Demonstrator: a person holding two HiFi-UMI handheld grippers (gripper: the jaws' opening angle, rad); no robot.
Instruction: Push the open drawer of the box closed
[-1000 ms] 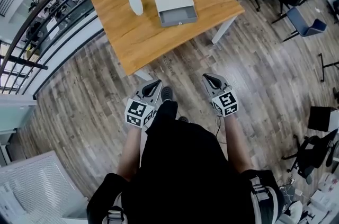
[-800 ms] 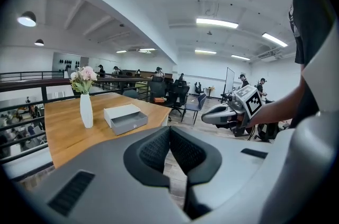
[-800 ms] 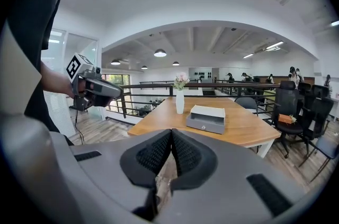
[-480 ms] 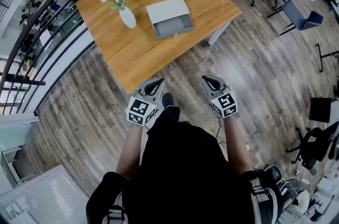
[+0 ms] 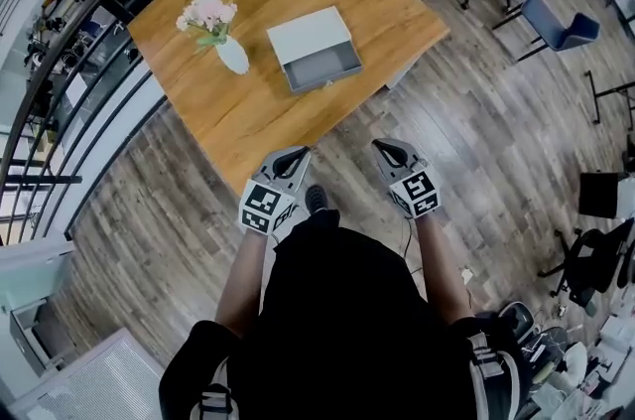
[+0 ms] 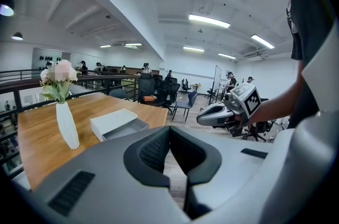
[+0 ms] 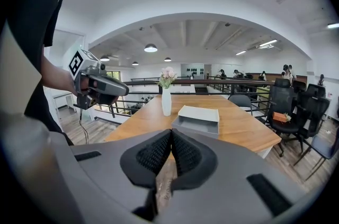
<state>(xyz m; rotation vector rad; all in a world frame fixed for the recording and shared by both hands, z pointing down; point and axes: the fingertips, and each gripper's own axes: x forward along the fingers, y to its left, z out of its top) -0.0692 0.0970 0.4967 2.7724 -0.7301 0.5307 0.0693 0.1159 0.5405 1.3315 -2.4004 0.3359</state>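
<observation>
A flat grey-white box lies on the wooden table, its drawer pulled out toward me. The box also appears in the left gripper view and in the right gripper view, where the open drawer faces the camera. My left gripper and right gripper are held over the floor short of the table's near corner, well apart from the box. Both are shut with nothing between the jaws.
A white vase with pink flowers stands on the table left of the box. A black railing runs along the table's left side. Office chairs stand at the right on the wood floor.
The table and box have shifted left and slightly down in the head view as I come closer. Both grippers hold about the same place before me.
</observation>
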